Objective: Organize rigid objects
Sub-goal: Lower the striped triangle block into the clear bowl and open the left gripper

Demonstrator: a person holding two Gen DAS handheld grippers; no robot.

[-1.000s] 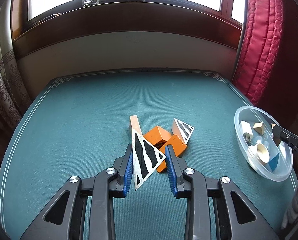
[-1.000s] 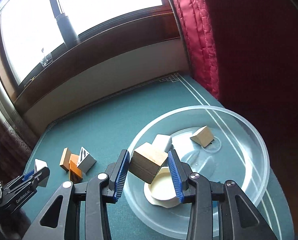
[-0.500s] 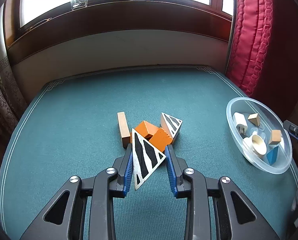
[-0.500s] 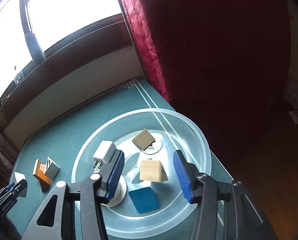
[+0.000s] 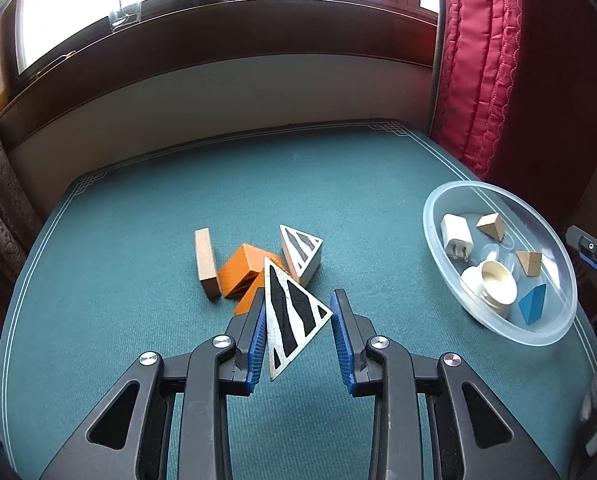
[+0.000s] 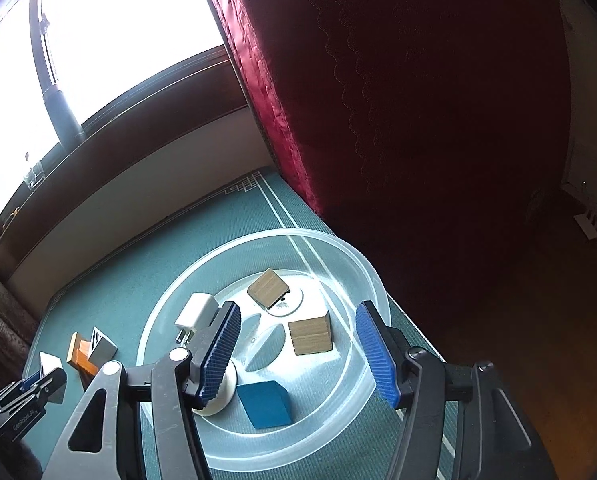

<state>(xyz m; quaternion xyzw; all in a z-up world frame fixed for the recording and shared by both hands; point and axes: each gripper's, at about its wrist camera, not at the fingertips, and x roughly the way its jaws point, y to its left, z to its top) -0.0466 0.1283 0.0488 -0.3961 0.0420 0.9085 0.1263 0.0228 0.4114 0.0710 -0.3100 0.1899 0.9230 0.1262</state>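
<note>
My left gripper [image 5: 298,326] is shut on a black-and-white striped triangular block [image 5: 290,316] and holds it above the green table. Behind it lie an orange block [image 5: 242,270], a tan wooden bar [image 5: 206,266] and a second striped wedge [image 5: 300,254]. My right gripper [image 6: 298,344] is open and empty above a clear plastic bowl [image 6: 362,264], which also shows in the left wrist view [image 5: 430,208]. In the bowl lie two wooden wedges [image 6: 310,336], a white plug adapter [image 6: 196,314], a blue block [image 6: 264,404] and a cream cup [image 5: 494,282].
A red quilted curtain [image 5: 482,64] hangs at the table's right side, close behind the bowl. A wall and a window sill [image 5: 218,40] run along the far edge. The green table [image 5: 138,208] has a white border line near its edges.
My right gripper opened and let the wooden wedge drop into the bowl, then pulled back and up. My left gripper rose and drew back with the striped triangle in it.
</note>
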